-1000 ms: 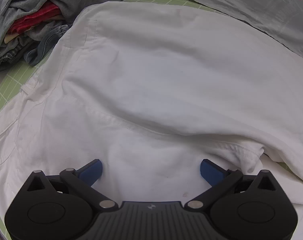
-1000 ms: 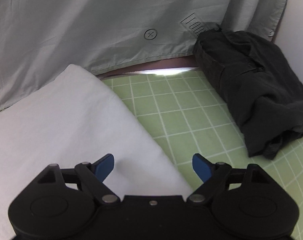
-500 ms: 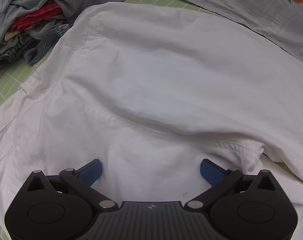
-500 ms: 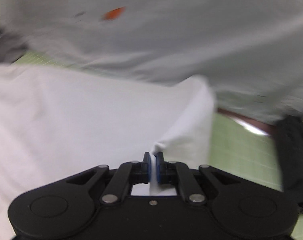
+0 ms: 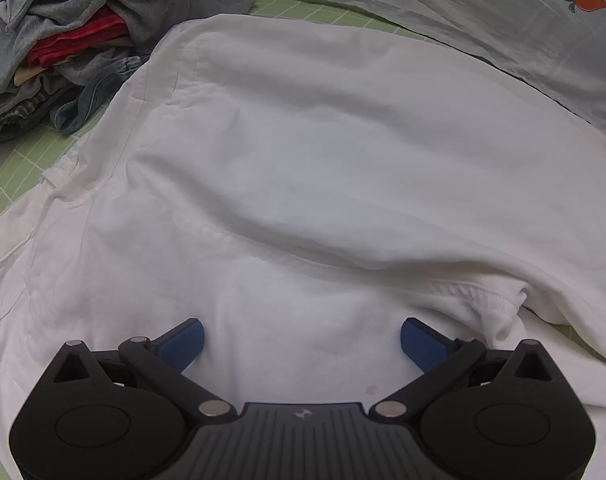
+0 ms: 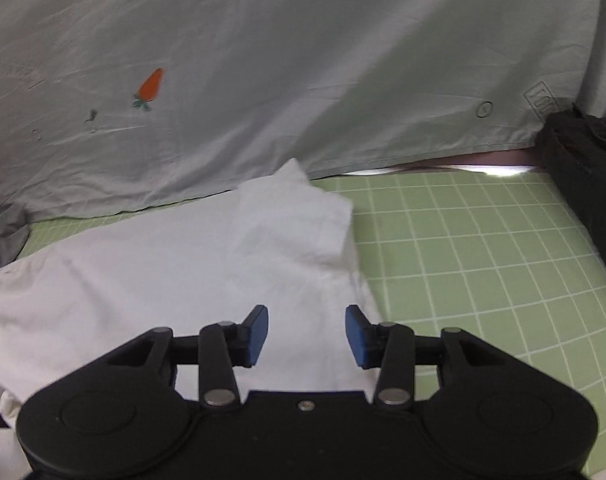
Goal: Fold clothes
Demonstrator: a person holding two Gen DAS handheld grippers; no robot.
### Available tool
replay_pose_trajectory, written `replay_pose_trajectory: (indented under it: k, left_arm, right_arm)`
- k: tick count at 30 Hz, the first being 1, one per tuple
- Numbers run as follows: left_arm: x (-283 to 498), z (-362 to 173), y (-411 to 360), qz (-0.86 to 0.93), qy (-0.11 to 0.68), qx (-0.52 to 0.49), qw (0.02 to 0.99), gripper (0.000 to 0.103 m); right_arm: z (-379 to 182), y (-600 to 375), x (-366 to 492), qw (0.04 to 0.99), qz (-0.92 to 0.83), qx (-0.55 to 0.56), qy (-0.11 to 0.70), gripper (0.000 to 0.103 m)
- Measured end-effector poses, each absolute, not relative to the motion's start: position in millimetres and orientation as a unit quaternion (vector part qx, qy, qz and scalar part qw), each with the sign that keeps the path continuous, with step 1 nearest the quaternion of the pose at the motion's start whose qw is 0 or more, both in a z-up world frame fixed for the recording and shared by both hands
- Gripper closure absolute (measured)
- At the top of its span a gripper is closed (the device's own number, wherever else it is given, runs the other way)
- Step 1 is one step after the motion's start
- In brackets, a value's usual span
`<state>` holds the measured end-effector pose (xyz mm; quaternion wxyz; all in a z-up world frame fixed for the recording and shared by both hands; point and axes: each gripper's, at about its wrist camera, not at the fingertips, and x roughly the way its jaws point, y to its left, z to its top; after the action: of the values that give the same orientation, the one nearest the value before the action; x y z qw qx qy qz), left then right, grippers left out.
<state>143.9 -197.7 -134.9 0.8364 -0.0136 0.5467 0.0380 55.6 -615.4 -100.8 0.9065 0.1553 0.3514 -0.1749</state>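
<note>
A: Where were the grippers, and how did they stand?

B: The left gripper (image 5: 301, 342) hung with its jaws wide apart over the near part of a white garment (image 5: 323, 168), nothing between its pads. The right gripper (image 6: 307, 336) was part-way apart and opening, white cloth showing below the gap but not pinched.

A: Where did the garment lie?

B: Spread on a green grid mat (image 6: 463, 248), in front of a grey sheet (image 6: 303, 60) printed with carrots. A corner (image 6: 303, 208) at its right end sat folded over on itself, slightly raised. A heap of mixed clothes (image 5: 71, 48) lay at the far left, a dark bundle (image 6: 583, 184) at the far right.

A: Which way did it run?

B: Its long axis seemed to run left to right across the mat, a seam (image 5: 455, 292) crossing near the left gripper. Which end was the top, I could not tell.

A: How would it handle?

B: Probably light, thin and limp; it would sag and crease, and a single layer might slip free. Hems, seams or corners looked the firmest places to pinch
</note>
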Motion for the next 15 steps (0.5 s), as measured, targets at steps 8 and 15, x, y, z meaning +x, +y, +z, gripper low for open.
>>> replay_pose_trajectory:
  k: [8, 15]
  left_arm:
    - [144.2, -134.2, -198.1, 0.040, 0.544, -0.015, 0.838, 0.000]
    - [145.1, -133.2, -199.7, 0.046, 0.542, -0.018, 0.839, 0.000]
  right_arm:
    - [-147.0, -682.6, 106.5, 0.884, -0.169, 0.268, 0.345, 0.028]
    - [-142.1, -698.9, 114.8, 0.894, -0.125, 0.271, 0.333, 0.093]
